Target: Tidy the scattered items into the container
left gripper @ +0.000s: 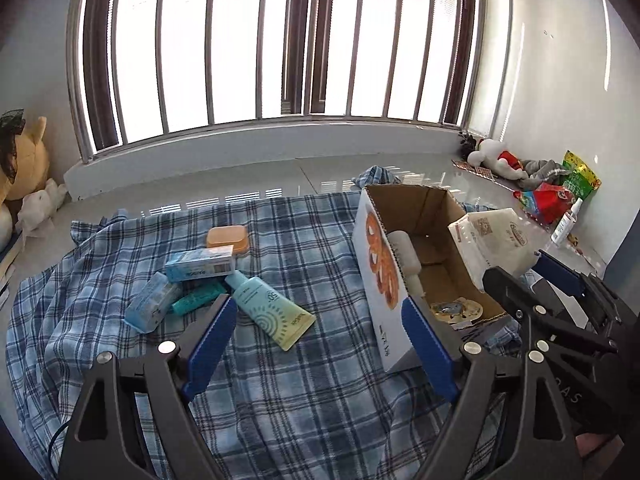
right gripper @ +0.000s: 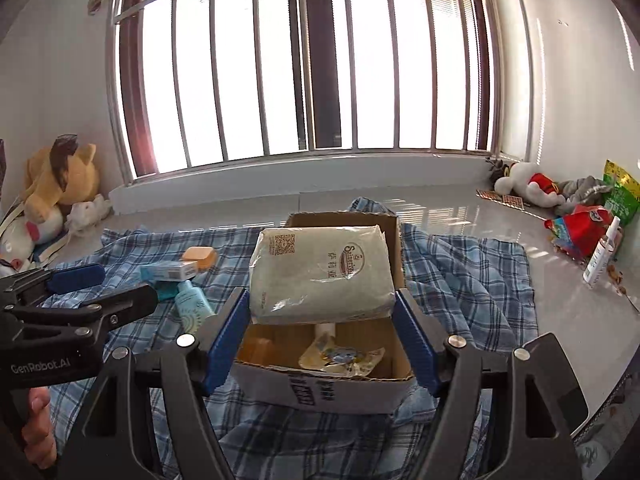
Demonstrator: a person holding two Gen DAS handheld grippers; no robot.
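Observation:
A white plastic-wrapped pack point(right gripper: 320, 272) hangs over the open cardboard box point(right gripper: 320, 390), with my right gripper point(right gripper: 322, 320) shut on its sides. The left wrist view shows the same pack point(left gripper: 496, 236) above the box point(left gripper: 374, 248). In the box lie a white tube point(left gripper: 404, 256) and a foil packet point(left gripper: 452, 308). My left gripper point(left gripper: 320, 328) stands open and empty above the blanket, left of the box. Beyond it lie a sunscreen tube point(left gripper: 268, 312), a teal tube point(left gripper: 198, 298), a clear blue case point(left gripper: 150, 306), a light blue carton point(left gripper: 200, 266) and an orange soap box point(left gripper: 227, 238).
A blue checked blanket point(left gripper: 280, 400) covers the pale floor under everything. Plush toys point(right gripper: 60, 184) sit at the left wall. More plush toys point(right gripper: 532, 188), snack bags point(right gripper: 580, 228) and a spray bottle point(right gripper: 600, 256) line the right wall. A barred window fills the back.

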